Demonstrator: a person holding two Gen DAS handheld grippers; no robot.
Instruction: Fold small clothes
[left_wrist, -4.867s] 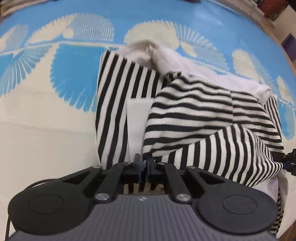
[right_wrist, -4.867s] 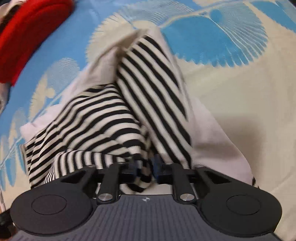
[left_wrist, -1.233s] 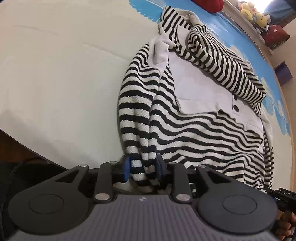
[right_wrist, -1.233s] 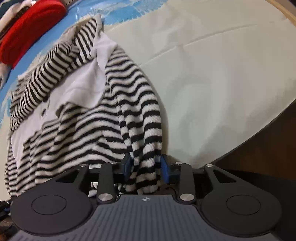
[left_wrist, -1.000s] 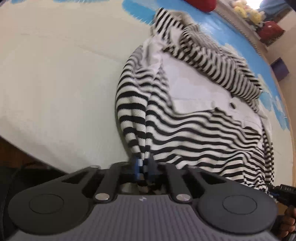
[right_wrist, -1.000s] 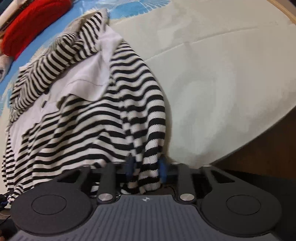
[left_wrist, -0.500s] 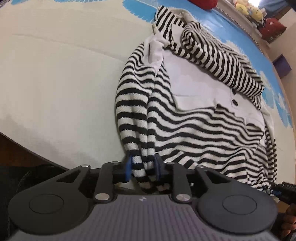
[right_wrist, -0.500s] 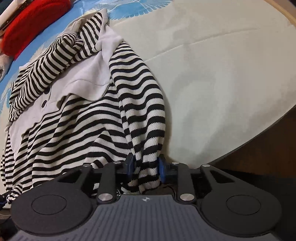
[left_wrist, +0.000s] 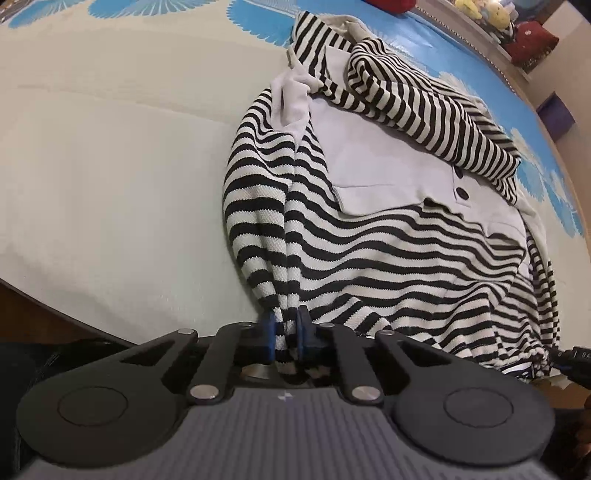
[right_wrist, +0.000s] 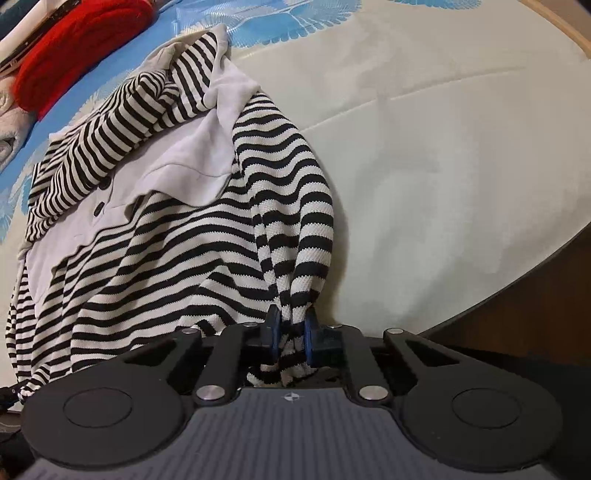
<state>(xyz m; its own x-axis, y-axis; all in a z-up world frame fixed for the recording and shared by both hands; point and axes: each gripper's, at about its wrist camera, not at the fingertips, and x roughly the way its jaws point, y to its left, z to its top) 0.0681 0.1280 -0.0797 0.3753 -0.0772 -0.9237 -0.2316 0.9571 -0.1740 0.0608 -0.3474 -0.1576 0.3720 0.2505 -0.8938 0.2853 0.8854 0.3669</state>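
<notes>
Cream-and-blue bedspread (left_wrist: 110, 166), striped top (left_wrist: 369, 266) at 12 o'clock, left gripper (left_wrist: 286, 328) and right gripper (right_wrist: 291, 332) closing, each pinching hem.

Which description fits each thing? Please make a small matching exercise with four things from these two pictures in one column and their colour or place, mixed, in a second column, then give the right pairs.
Things:
1. striped garment
2. cushion
3. bedsheet
4. buttons

Descriptions:
A. red, at the far end of the bed
B. cream, with blue fan shapes farther away
C. black and white, bunched between both tongs
D. dark, on the plain pale panel

Right pairs: 1-C, 2-A, 3-B, 4-D.

The left tongs and right tongs are closing on striped cloth.
</notes>
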